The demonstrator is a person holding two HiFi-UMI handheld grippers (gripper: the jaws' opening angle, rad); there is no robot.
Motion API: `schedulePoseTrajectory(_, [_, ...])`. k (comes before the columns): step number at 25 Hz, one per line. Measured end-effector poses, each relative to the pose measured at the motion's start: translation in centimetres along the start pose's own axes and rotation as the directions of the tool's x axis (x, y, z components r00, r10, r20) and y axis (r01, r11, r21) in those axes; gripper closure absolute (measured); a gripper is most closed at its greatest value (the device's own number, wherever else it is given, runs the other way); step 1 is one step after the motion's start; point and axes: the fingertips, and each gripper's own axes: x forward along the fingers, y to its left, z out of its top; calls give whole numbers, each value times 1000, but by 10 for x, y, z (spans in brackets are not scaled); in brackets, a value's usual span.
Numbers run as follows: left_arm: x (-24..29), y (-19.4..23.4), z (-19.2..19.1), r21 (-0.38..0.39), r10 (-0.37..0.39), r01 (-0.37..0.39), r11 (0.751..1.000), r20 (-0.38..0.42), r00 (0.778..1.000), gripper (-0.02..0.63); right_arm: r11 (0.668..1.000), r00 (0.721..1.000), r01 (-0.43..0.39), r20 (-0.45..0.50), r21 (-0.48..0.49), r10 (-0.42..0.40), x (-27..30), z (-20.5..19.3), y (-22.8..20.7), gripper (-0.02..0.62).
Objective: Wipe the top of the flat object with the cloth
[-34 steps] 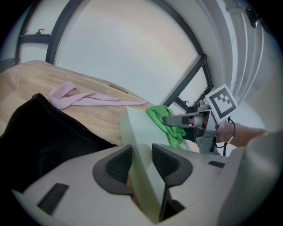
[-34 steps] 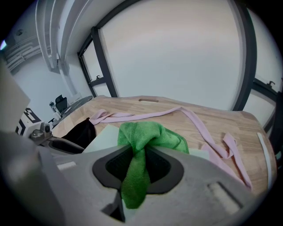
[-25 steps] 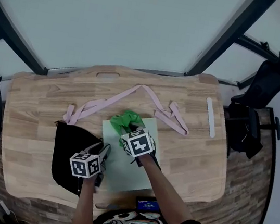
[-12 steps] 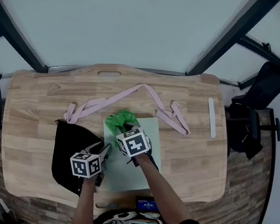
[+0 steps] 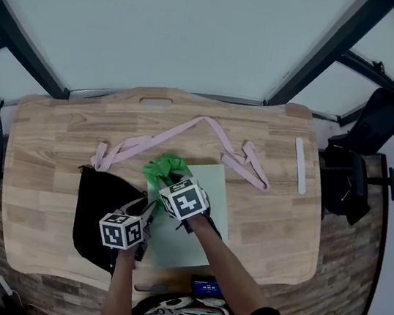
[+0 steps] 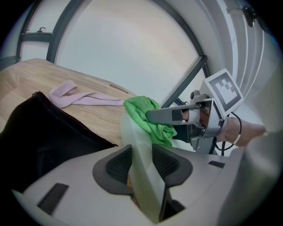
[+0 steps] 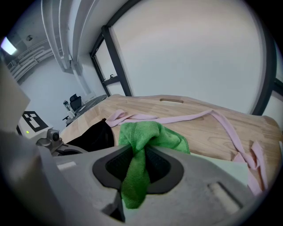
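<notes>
Leftmost, at nine o'clock from the flat object (image 5: 217,181), slumped on the wooden table (image 5: 42,151): black fabric (image 5: 96,207). Next along, the left gripper (image 6: 140,164), clamped almost shut on that pale sheet's left edge, thin stock nipped between the ribbed pads (image 6: 117,163). Lies flat toward the table's six o'clock side, close to the person. Looks thin, light and somewhat bendy, so probably prone to skating over bare wood under a wiping stroke; best steadied by an edge, clear of the face to be wiped. Then the green cloth (image 7: 148,134), bunched near the sheet's eleven o'clock corner and gripped by the right gripper (image 7: 140,164), closed tight on a twisted fold, loose tail trailing back between the jaws. Seems soft, limp and grippy; best taken by a thick gather, lest a thin corner pull free while dragged. Farther out, from twelve round to two o'clock: pink strap (image 5: 202,122) looped across the wood, ending close by the sheet's far right corner, worth keeping out of the stroke. At three o'clock, near the table's right edge: narrow white strip (image 5: 299,165), of unclear kind. Hard to judge whether the cloth presses on the sheet or merely grazes it. Near end of the sheet hidden under the forearms in the head view.
</notes>
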Motion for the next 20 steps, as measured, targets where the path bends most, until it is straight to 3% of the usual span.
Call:
schedulePoseTrajectory(6, [0, 1, 0, -8, 1, -1, 1000, 4, 1000, 463, 998, 998, -59, -9, 14, 59, 5, 4, 8, 514])
schedulePoseTrajectory(20, [0, 2, 0, -1, 9, -9, 1000, 19, 1000, 463, 995, 997, -78, -25, -64, 77, 5, -4, 22, 514])
